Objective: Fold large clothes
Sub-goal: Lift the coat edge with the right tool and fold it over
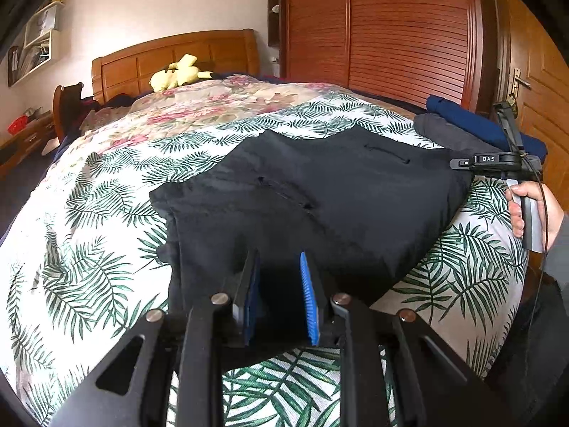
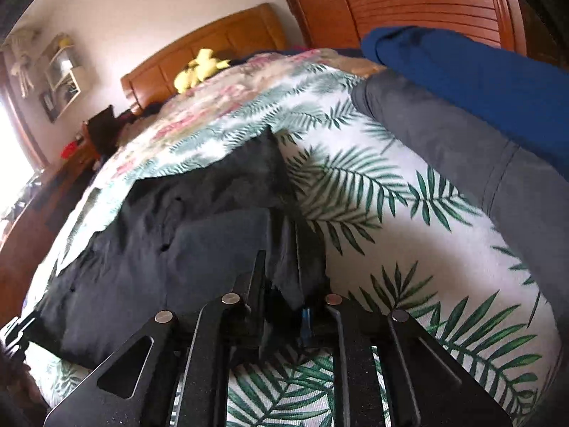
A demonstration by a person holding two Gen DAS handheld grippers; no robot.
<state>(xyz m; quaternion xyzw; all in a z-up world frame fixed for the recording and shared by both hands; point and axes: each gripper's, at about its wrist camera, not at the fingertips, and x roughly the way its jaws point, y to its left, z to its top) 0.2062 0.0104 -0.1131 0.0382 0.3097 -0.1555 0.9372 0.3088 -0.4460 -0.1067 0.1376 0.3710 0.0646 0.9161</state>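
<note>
Lying on the leaf-print bed cover is the big black garment, partly folded, with its near edge hanging toward the foot of the bed. It looks soft and floppy, thin and light, so it will bend and sag wherever it is not held, and it may slip out of a loose pinch. The left tongs sit at the near edge of the black garment with a small gap between the blue pads, and I cannot tell if any cloth is pinched there. The right tongs have dark cloth bunched between them at the garment's right corner, so they seem to grip it. Good spots to hold are the corners and hems. Past the black garment, a grey folded cloth and a blue folded cloth lie stacked.
</note>
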